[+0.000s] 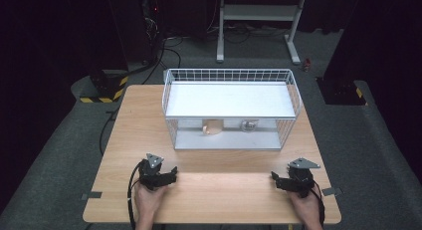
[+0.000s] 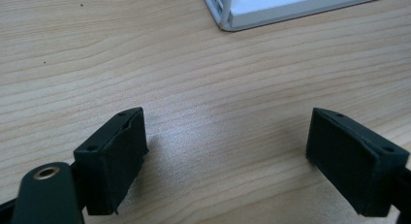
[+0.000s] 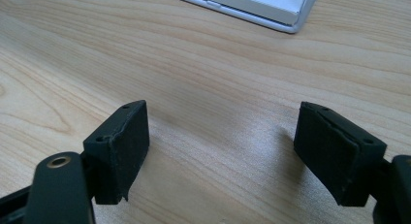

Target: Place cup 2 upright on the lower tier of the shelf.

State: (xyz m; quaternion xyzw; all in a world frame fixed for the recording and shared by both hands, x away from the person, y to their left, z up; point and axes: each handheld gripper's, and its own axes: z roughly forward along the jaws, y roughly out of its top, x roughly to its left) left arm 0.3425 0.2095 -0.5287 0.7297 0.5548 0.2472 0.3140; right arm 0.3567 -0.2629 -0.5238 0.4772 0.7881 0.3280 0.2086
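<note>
A white wire shelf rack point(image 1: 231, 108) stands on the far half of the wooden table point(image 1: 214, 190). Under its upper shelf sit a small tan block point(image 1: 213, 127) and a round shiny object point(image 1: 248, 125). My left gripper point(image 1: 169, 176) rests near the front left of the table, open, with bare wood between its pads point(image 2: 114, 158). Over at the front right my right gripper point(image 1: 278, 180) is also open, and nothing lies between its pads point(image 3: 118, 146). The rack's front corner point(image 2: 228, 20) shows at the top of the left gripper view, and its base edge point(image 3: 286, 20) tops the right gripper view.
Beyond the table stand a white metal frame point(image 1: 256, 21), black stands with yellow-black hazard tape point(image 1: 102, 88) and trailing cables on a grey floor. Small grey tabs point(image 1: 92, 195) lie at the table's front corners. Bare wood lies between the two grippers.
</note>
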